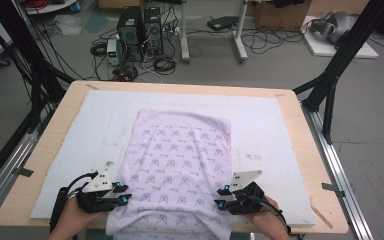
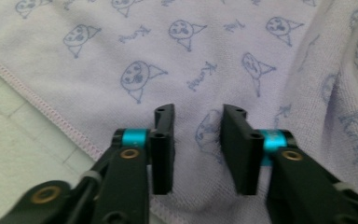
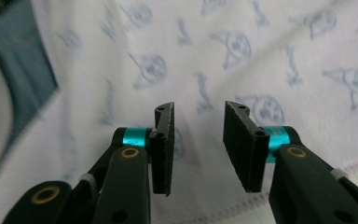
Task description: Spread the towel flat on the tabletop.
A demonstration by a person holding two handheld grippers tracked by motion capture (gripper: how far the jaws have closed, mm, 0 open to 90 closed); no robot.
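Hovering over the lilac towel (image 1: 177,165) — left gripper (image 1: 121,194) and right gripper (image 1: 221,197) both released, jaws parted, nothing pinched.

Towel (image 1: 177,165) lies at mid-width on the mat (image 1: 270,130) covering the table (image 1: 300,130), overhanging the near edge; left gripper (image 1: 122,193) at its left side, right gripper (image 1: 222,197) at its right.

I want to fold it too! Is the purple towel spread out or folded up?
Spread out. The purple towel lies mostly flat on the white mat, its near end hanging over the table edge.
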